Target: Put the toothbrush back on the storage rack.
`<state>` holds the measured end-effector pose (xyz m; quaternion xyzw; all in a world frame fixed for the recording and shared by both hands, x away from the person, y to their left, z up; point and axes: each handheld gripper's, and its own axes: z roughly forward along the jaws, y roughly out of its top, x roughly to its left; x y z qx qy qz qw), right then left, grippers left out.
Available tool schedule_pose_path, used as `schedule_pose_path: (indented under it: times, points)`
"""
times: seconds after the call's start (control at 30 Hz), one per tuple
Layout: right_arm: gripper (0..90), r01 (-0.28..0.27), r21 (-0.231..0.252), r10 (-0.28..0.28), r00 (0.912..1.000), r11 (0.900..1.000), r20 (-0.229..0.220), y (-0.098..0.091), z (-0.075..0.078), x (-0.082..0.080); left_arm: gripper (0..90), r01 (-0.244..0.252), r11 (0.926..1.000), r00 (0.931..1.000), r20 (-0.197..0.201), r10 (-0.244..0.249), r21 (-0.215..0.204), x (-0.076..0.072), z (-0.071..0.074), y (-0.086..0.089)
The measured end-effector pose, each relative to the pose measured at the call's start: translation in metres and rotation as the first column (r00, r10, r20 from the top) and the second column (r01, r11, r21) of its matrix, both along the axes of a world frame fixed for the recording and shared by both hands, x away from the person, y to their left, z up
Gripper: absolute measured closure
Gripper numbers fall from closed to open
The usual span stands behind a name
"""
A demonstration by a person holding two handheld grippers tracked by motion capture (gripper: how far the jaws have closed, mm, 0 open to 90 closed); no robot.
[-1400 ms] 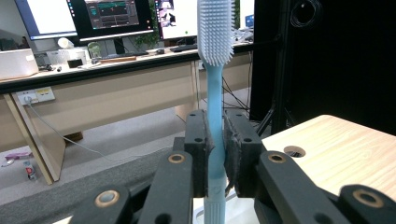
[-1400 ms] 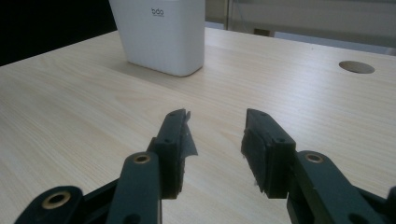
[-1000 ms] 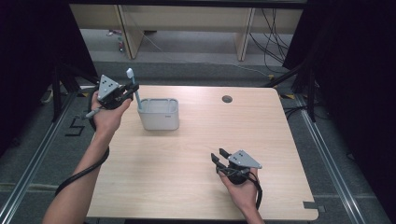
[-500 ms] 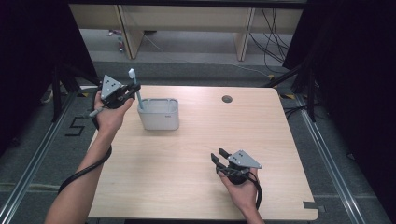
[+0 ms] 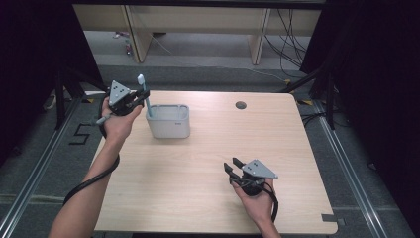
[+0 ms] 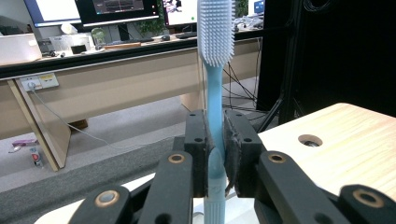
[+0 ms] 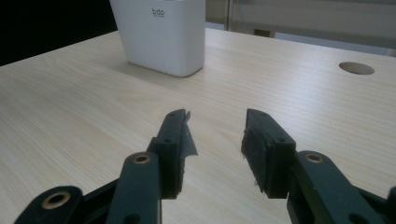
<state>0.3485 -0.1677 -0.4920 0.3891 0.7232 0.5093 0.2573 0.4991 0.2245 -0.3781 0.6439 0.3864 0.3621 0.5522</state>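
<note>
A light blue toothbrush (image 5: 144,94) stands upright, bristle head up, with my left gripper (image 5: 141,97) shut on its handle at the table's far left corner. In the left gripper view the toothbrush (image 6: 215,70) rises between the two pads (image 6: 196,144), bristles at the top. Its lower end hangs at the left rim of the grey-white holder box (image 5: 168,121). My right gripper (image 5: 232,165) rests low over the table near the front right, open with nothing between its jaws. In the right gripper view the holder box (image 7: 161,35) stands ahead of my right gripper (image 7: 217,135).
A round cable hole (image 5: 241,105) sits in the wooden table (image 5: 198,163) at the far middle. Desks, cables and a black stand leg lie on the floor beyond the far edge.
My left hand has drifted slightly with the toothbrush still gripped beside the holder box. The right hand has kept still.
</note>
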Motion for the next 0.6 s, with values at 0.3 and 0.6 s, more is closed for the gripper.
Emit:
schedule_pose_path:
  times: [0.3, 0.6]
  points:
    - [59.5, -0.006, 0.002, 0.006, 1.0000, 1.0000, 0.000, -0.0001, -0.0003, 0.0003, 79.9, 0.005, 1.0000, 1.0000, -0.005, -0.005, 0.003, 0.0000, -0.0018, -0.0022]
    - [59.5, -0.008, 0.001, 0.008, 1.0000, 1.0000, 0.002, -0.0002, -0.0003, 0.0005, 80.0, 0.006, 0.9999, 0.9997, -0.025, -0.006, 0.010, 0.0002, -0.0076, -0.0045]
